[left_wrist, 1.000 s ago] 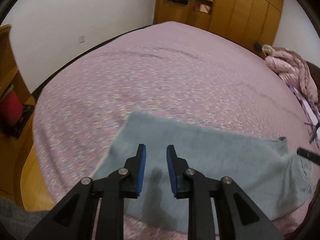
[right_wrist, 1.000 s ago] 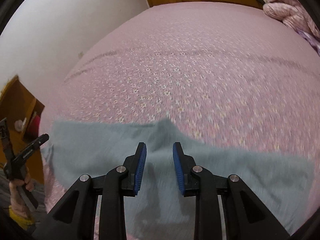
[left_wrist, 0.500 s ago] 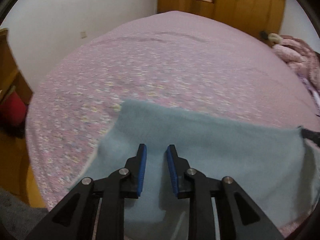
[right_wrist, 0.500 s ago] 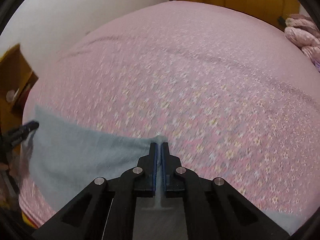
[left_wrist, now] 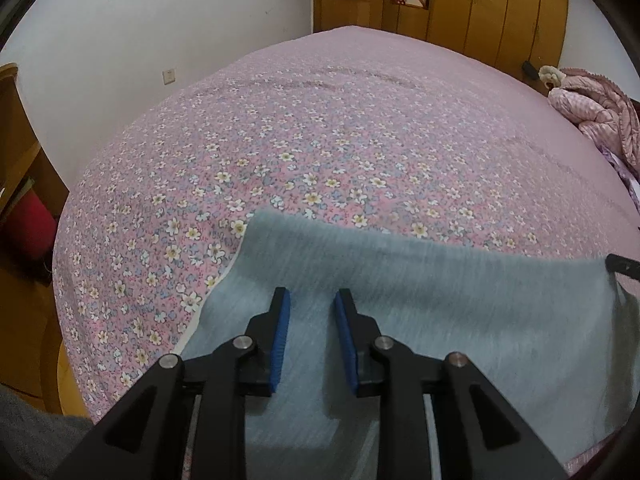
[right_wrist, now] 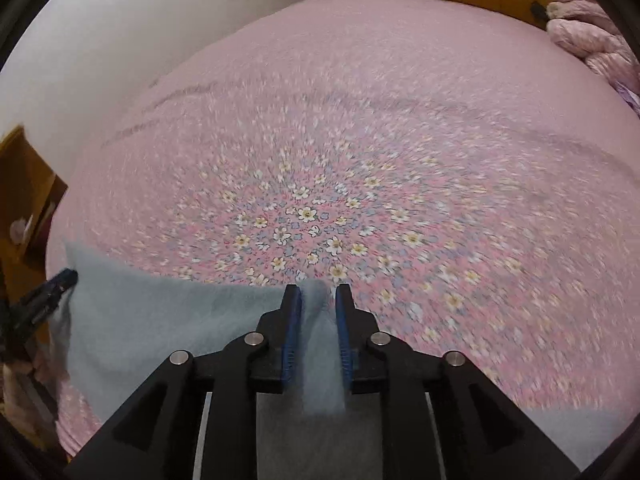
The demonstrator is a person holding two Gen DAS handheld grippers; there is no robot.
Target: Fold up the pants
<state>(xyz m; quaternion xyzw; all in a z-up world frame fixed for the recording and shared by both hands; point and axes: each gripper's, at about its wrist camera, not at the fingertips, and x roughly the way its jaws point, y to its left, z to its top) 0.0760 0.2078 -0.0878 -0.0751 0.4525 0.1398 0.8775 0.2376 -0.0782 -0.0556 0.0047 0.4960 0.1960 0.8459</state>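
Note:
The grey-blue pants [left_wrist: 440,320] lie spread across the near edge of the pink flowered bed [left_wrist: 360,140]. My left gripper [left_wrist: 310,312] hovers open over their left part, holding nothing. In the right wrist view the pants [right_wrist: 160,328] run from the left edge to my right gripper [right_wrist: 318,300]. Its jaws stand partly apart with a raised fold of the cloth between them. A black fingertip [left_wrist: 622,266] of the right gripper shows at the pants' right corner, and the left gripper's fingertip [right_wrist: 52,292] shows at their left corner.
A crumpled pink quilt [left_wrist: 592,108] lies at the far right of the bed. A wooden wardrobe [left_wrist: 480,0] stands behind the bed, and a wooden shelf unit [left_wrist: 16,160] with a red item [left_wrist: 28,228] stands to the left. A white wall runs along the bed's far left side.
My right gripper shut on the pants' edge half a second ago; its jaws have since parted. The left gripper stayed open and shifted slightly over the cloth.

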